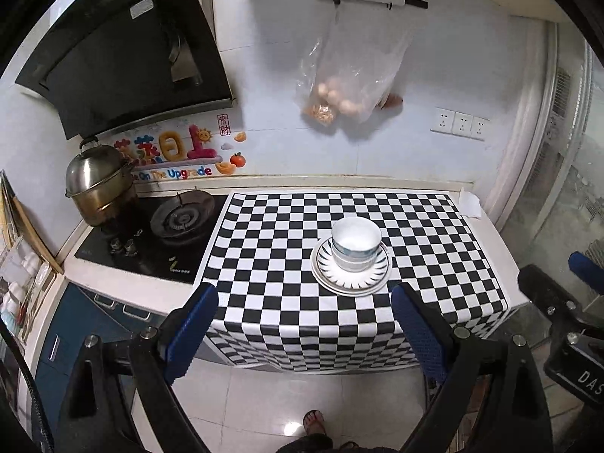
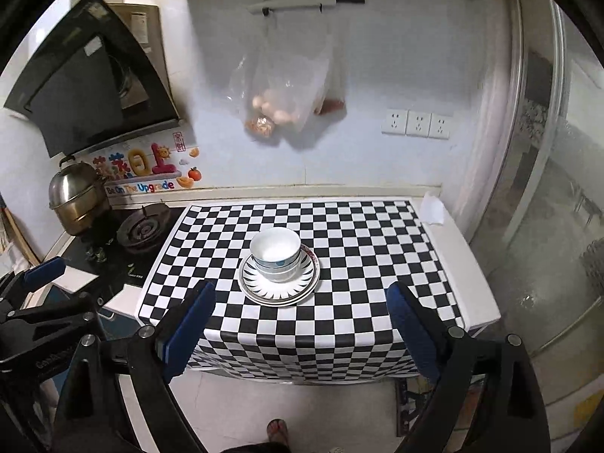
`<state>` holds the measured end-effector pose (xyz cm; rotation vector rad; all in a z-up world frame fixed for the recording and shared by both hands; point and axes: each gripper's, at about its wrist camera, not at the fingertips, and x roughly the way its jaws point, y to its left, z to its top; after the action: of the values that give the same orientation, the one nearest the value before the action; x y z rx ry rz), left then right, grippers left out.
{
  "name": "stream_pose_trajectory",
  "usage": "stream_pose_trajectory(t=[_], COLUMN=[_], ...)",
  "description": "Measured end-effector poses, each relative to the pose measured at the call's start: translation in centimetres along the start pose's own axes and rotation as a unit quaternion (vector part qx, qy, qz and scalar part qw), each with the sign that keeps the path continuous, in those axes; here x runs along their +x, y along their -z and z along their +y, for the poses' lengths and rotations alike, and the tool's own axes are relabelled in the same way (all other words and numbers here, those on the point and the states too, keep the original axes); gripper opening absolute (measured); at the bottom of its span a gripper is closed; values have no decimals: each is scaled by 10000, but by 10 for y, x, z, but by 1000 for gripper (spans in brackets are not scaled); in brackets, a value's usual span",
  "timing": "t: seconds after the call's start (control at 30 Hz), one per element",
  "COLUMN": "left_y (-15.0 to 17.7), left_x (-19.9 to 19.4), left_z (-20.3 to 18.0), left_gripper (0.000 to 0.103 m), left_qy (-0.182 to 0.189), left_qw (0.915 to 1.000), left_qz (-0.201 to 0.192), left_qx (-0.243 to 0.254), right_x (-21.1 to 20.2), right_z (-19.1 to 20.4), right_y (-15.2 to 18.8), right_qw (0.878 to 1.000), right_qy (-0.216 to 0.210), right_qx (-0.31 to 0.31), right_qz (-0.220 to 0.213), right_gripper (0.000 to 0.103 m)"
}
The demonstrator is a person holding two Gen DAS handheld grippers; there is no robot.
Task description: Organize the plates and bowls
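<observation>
Stacked bowls (image 2: 276, 253) beyond right gripper (image 2: 302, 324), seemingly apart.

The left gripper (image 1: 304, 330) fills the lower part of its own view, blue-padded fingers (image 1: 190, 334) spread wide with nothing between them. The right gripper (image 2: 300, 326) matches it, jaws wide apart and empty, low in frame. A sandalled foot (image 1: 313, 421) shows at bottom centre.

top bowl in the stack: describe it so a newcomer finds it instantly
Find the black-and-white checkered cloth on the counter, right of the gas stove. Near its middle sits one pile of plates with nested bowls on it. The top bowl is the highest piece, plain white inside, unlike the plate below with black radiating stripes.
</observation>
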<state>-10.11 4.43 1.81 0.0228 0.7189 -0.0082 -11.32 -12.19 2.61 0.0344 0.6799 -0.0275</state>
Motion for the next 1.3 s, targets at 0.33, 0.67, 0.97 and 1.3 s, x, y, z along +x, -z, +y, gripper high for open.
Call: stream_pose_trajectory(t=[0.33,0.67,0.97,1.3], left_y=[17,18,17,16], left_x=[-33,-46,-50,-51], left_z=[-1,-1,-3,-4], left_gripper=[94,94,94,94], left_qy=[-79,-81,-104,-110], left_qw=[9997,9993,9990,9990], left_qz=[-210,-348,-427,-421], left_qx=[5,56,81,80], right_x=[-48,-58,-61,-62], right_z=[1,-6,-11,-14], right_y=[19,19,18,19], right_qw=[9996,9994,9992,9993], right_qy=[48,89,108,104], right_qx=[-95,-60,-29,-14], right_qz=[-250,-342,-378,-370], right_gripper=[95,95,95,95])
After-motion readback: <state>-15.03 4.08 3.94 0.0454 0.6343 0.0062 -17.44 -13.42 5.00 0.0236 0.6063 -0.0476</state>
